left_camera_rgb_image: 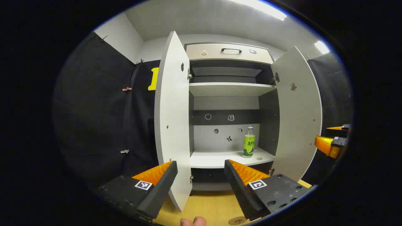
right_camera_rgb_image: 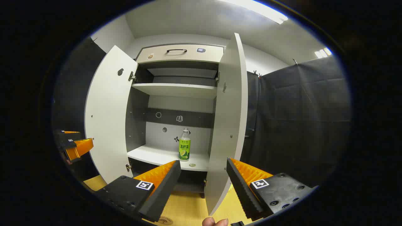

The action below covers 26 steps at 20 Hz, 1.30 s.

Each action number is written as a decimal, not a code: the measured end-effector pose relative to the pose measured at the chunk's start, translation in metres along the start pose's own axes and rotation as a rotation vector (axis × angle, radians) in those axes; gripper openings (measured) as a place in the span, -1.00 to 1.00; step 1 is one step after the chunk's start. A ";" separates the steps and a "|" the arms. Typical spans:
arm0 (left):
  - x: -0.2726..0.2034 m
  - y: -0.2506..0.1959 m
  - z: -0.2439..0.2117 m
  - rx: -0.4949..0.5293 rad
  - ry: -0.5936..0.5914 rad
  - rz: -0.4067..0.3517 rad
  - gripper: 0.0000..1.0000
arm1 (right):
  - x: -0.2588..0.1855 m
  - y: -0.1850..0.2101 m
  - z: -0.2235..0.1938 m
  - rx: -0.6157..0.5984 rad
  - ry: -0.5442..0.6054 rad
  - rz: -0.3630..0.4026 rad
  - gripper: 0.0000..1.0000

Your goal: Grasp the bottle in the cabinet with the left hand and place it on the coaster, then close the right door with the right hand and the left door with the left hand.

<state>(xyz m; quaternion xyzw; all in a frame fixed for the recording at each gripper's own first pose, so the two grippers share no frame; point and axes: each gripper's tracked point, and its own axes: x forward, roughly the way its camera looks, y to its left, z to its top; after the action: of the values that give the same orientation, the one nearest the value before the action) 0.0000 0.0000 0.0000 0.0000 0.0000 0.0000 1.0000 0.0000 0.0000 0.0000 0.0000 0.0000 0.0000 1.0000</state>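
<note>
White board forms the cabinet (left_camera_rgb_image: 230, 89) in the left gripper view; both doors stand open. The left door (left_camera_rgb_image: 172, 125) is seen nearly edge-on, so its front face is hidden. The right door (left_camera_rgb_image: 298, 116) swings outward, its lower corner cut off behind the left gripper (left_camera_rgb_image: 200, 171). That gripper is open, jaws wide apart, nothing between them. The coaster (left_camera_rgb_image: 237, 220) is cut off at the bottom edge, on the light wood desk (left_camera_rgb_image: 207, 207); a fingertip (left_camera_rgb_image: 193, 221) shows beside it. The right gripper (left_camera_rgb_image: 329, 141) appears at the far right, partly cut off; its jaw state cannot be told here. The bottle (left_camera_rgb_image: 249, 142) stands upright on the lower shelf (left_camera_rgb_image: 216, 158), toward the right side wall. It has a clear neck and a green and yellow label. A small round object lies just beside it, too small to identify. A drawer (left_camera_rgb_image: 227, 52) with a dark handle tops the cabinet. Black cloth lines the booth.

In the right gripper view, the right gripper (right_camera_rgb_image: 203, 171) is open, jaws wide apart and empty. The right door (right_camera_rgb_image: 227, 125) stands nearly edge-on between the jaws. The left door (right_camera_rgb_image: 108, 119) swings outward. The bottle (right_camera_rgb_image: 184, 146) stands upright on the lower shelf (right_camera_rgb_image: 154, 155), close to the right door's edge. The left gripper (right_camera_rgb_image: 75, 146) shows at the far left, partly cut off. The coaster (right_camera_rgb_image: 165, 220) is barely visible at the bottom edge on the desk (right_camera_rgb_image: 188, 208).
</note>
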 end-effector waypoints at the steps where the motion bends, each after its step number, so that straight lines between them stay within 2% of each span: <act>1: 0.001 0.000 0.000 -0.004 0.003 0.001 0.91 | 0.001 0.001 -0.002 0.001 0.004 0.001 0.94; 22: 0.010 -0.010 -0.001 0.014 0.007 -0.020 0.91 | 0.005 -0.003 0.001 0.023 -0.011 -0.007 0.94; 26: 0.019 -0.024 -0.001 0.011 0.002 -0.044 0.91 | 0.001 -0.010 0.005 0.040 -0.015 -0.008 0.94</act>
<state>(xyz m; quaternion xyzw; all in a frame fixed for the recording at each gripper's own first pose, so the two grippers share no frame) 0.0186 -0.0238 -0.0011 0.0054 0.0012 -0.0220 0.9997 0.0011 -0.0098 0.0050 0.0200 -0.0077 -0.0039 0.9998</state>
